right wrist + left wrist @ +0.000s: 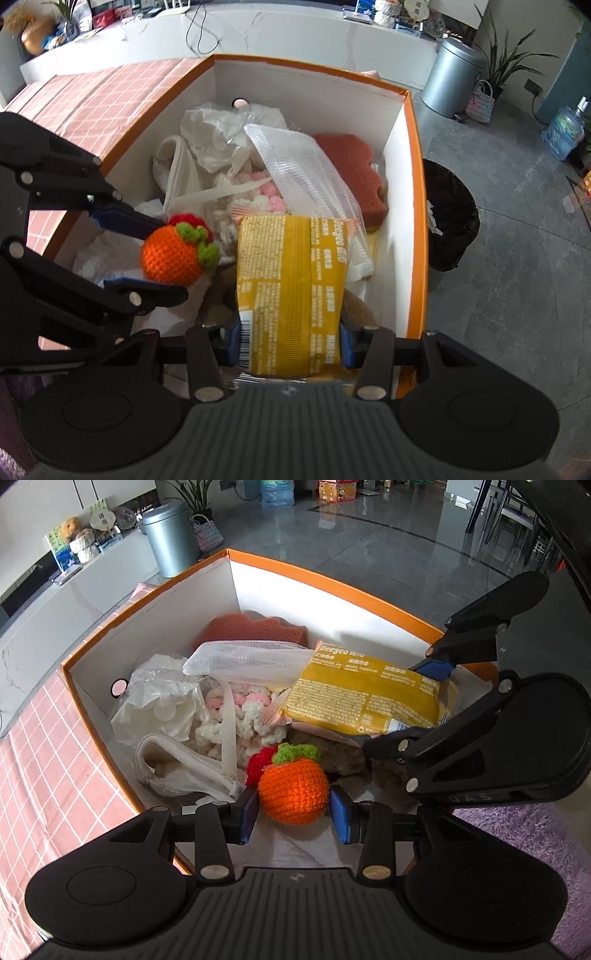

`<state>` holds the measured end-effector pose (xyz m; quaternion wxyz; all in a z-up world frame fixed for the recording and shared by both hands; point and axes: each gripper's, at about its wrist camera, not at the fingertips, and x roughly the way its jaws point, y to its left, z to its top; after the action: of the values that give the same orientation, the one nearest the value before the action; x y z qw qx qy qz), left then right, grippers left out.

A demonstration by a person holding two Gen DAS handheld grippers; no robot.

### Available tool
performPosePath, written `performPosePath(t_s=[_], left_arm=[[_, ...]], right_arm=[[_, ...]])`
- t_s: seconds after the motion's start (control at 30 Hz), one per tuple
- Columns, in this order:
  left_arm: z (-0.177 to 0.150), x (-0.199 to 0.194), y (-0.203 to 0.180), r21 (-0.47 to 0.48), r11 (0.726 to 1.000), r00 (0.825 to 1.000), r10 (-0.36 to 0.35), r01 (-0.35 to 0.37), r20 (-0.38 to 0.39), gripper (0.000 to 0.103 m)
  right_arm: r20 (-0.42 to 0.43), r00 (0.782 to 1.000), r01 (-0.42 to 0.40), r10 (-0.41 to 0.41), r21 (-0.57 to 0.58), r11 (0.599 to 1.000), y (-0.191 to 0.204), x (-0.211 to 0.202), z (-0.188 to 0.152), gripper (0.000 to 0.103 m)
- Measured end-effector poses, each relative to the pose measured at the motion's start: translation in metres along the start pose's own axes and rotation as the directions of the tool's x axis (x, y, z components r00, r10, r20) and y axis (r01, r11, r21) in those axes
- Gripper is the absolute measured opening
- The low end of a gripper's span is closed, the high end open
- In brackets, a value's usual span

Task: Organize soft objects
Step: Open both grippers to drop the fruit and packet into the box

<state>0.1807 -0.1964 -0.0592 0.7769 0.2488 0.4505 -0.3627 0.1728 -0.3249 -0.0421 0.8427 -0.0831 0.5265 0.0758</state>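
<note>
An orange box (332, 587) with white walls holds several soft things. My left gripper (295, 812) is shut on an orange crochet fruit (293, 794) with a green top, low over the box's near side. Behind the fruit sit a red crochet piece (258, 764) and a brown plush (343, 757). My right gripper (290, 345) is shut on a yellow packet (291, 288), its pads pressing the packet's two long edges. In the right wrist view the left gripper (171, 258) and the fruit (173, 254) are at the left. The right gripper (399, 705) shows at the right of the left wrist view.
Inside the box lie a red-brown sponge (255, 627), a white mesh bag (243, 657), a crumpled plastic bag (155, 698), pink-white yarn (240, 709) and a white cloth bag (177, 768). A pink checked cloth (48, 757) lies to the left. A black waste bin (450, 214) stands beside the box.
</note>
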Motion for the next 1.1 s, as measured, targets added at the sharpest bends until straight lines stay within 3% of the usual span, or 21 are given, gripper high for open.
performPosePath(t_s=[0.37, 0.6, 0.7, 0.9, 1.1], left_arm=[[0.003, 0.002, 0.004, -0.010, 1.000, 1.000, -0.001, 0.001, -0.006, 0.048], [0.002, 0.001, 0.005, -0.015, 1.000, 1.000, -0.006, 0.006, 0.000, 0.062], [0.001, 0.000, 0.007, -0.025, 0.999, 1.000, -0.025, 0.025, 0.005, 0.064], [-0.002, -0.007, 0.011, -0.035, 0.999, 0.999, -0.027, 0.029, 0.039, 0.064], [-0.003, -0.023, 0.021, -0.062, 0.998, 0.996, 0.021, -0.015, 0.085, 0.064]], right_arm=[[-0.006, 1.000, -0.007, 0.007, 0.003, 1.000, 0.000, 0.000, 0.003, 0.054], [-0.005, 1.000, -0.009, 0.009, 0.003, 1.000, -0.003, -0.005, 0.005, 0.061], [0.003, 1.000, -0.021, 0.021, 0.010, 1.000, -0.005, -0.010, 0.006, 0.062], [0.013, 0.997, -0.070, 0.070, 0.035, 0.997, -0.006, -0.016, 0.008, 0.046], [0.020, 0.995, -0.094, 0.094, 0.013, 0.995, 0.008, -0.016, 0.010, 0.044]])
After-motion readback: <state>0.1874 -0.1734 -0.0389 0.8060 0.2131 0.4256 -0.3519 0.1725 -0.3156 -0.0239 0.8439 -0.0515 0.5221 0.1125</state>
